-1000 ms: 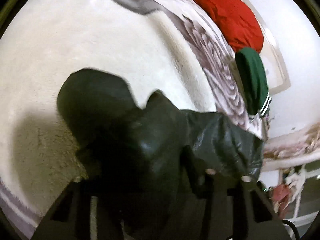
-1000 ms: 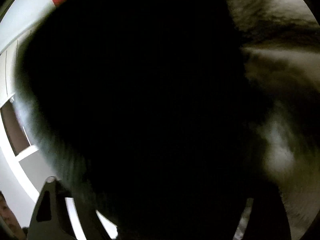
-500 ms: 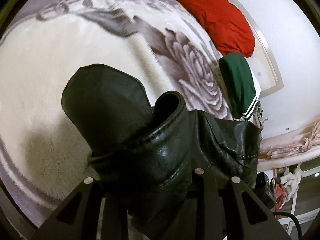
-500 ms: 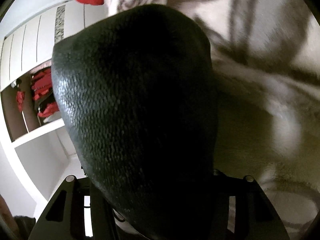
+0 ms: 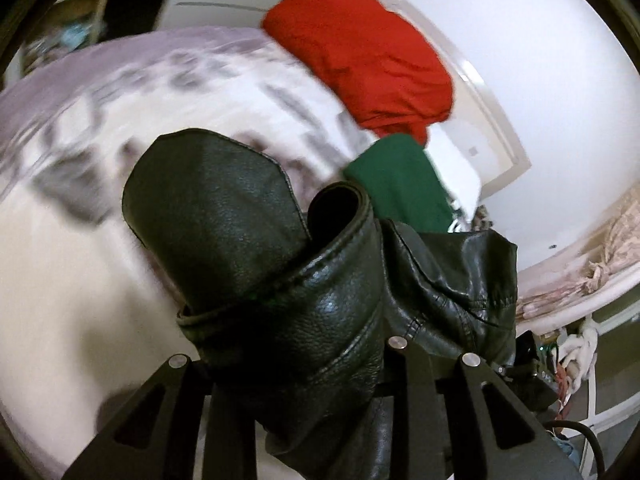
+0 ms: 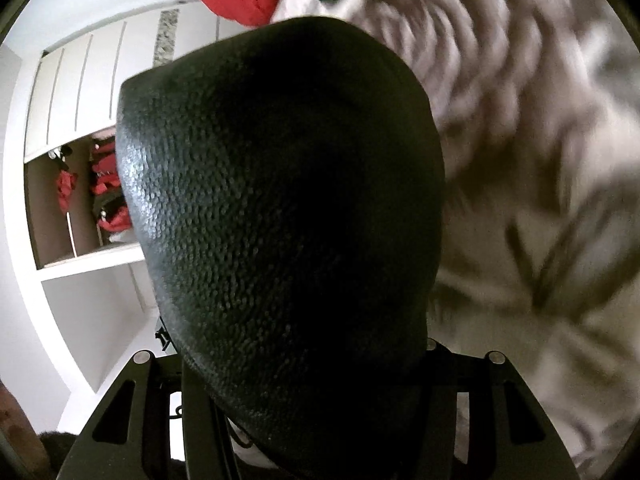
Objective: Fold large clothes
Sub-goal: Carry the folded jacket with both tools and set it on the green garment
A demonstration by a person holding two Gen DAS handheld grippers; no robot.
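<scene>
A black leather jacket (image 5: 224, 220) hangs bunched up above the bed. In the left wrist view my left gripper (image 5: 316, 352) is shut on a thick rolled fold of it, with a collar-like flap sticking up ahead of the fingers. In the right wrist view the same black leather jacket (image 6: 280, 180) bulges as a pebbled dome over most of the picture, and my right gripper (image 6: 316, 356) is shut on it, with wide-set jaws around a thick wad. The leather hides the fingertips of both grippers.
Below lies a cream and purple flowered blanket (image 5: 80, 240) covering the bed. A red garment (image 5: 360, 56) and a folded green one (image 5: 400, 184) lie at the bed's far end by the white wall. An open wardrobe shelf (image 6: 80, 200) holds red clothes.
Both grippers have risen with the jacket, so the blanket has dropped away and more of the room shows. The right view, dark a second ago, now shows the leather's shape.
</scene>
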